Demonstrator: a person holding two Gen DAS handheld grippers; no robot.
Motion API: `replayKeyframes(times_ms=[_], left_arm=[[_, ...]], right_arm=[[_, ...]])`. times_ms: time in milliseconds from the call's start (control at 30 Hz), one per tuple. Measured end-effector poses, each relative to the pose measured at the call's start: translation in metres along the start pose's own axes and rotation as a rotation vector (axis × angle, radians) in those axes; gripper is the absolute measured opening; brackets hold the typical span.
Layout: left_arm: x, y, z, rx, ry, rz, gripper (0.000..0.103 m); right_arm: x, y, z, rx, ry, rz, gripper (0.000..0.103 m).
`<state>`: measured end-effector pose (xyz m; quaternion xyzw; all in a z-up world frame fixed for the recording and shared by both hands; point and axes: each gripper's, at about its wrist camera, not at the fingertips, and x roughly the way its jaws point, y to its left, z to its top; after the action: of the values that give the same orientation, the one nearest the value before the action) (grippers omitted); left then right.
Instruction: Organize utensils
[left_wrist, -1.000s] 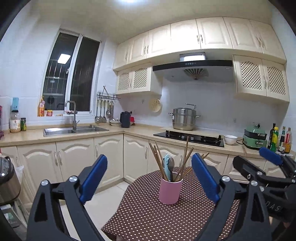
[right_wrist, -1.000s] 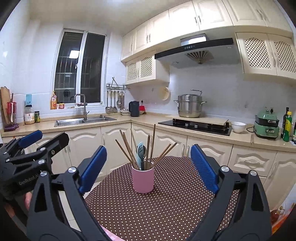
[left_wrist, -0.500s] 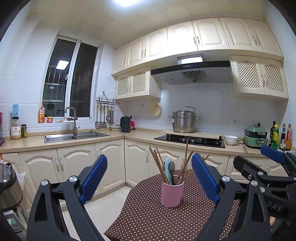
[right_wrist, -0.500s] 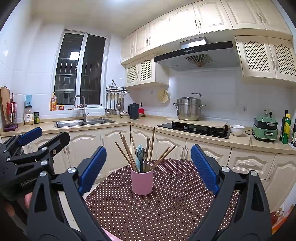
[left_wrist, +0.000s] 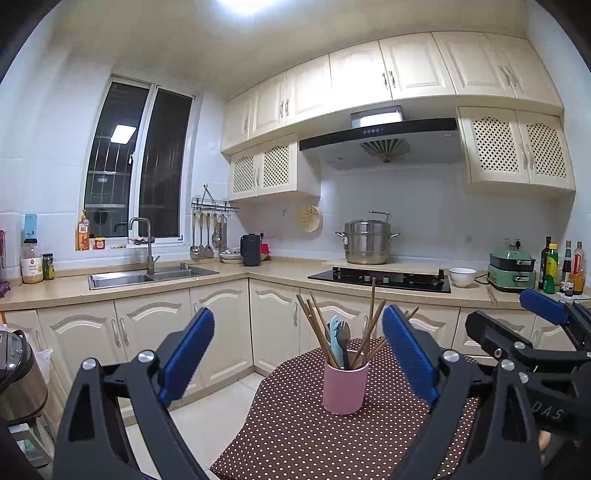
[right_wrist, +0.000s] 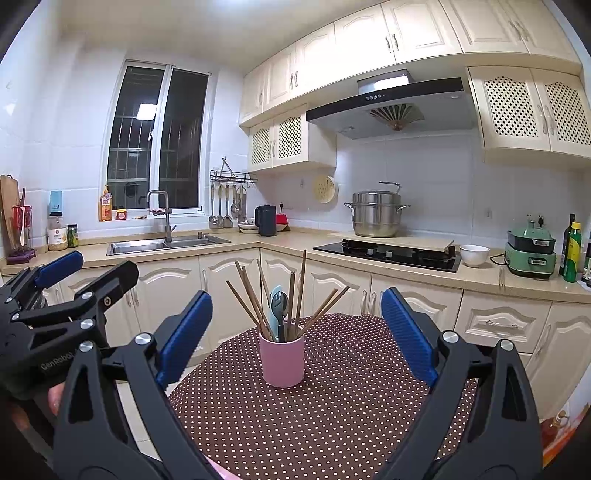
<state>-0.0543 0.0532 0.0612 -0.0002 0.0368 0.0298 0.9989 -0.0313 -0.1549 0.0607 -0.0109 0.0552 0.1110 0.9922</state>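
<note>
Both my left gripper (left_wrist: 297, 358) and right gripper (right_wrist: 297, 332) hang wide and empty. The cup (right_wrist: 282, 360) stands mid-table (right_wrist: 351, 406), chopsticks (right_wrist: 251, 302) splayed: light, stiff, probably slick. I'd pinch one high on its shaft; the spoon (right_wrist: 275, 306) and fork (right_wrist: 280, 310) look plastic.

Cup (right_wrist: 282, 363): pink. Chopsticks (right_wrist: 251, 299): brown wood. Spoon (left_wrist: 334, 334): light blue. Fork (right_wrist: 279, 306): dark grey-blue. Table (right_wrist: 351, 398) cloth: dark brown with white polka dots. Fingers (right_wrist: 408, 334): blue ribbed pads on black frames. Cabinets (right_wrist: 498, 325): cream. Pot (right_wrist: 376, 214): silver steel.
</note>
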Motion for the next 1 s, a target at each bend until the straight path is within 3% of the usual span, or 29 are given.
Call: replayKeyframes(times_ms=[1000], left_arm=[[0.0012,-0.0044,0.0024,0.022,-0.001,0.006,0.091]], right_arm=[[-0.0018,-0.0025,-0.0024,0.014,-0.004,0.002,0.091]])
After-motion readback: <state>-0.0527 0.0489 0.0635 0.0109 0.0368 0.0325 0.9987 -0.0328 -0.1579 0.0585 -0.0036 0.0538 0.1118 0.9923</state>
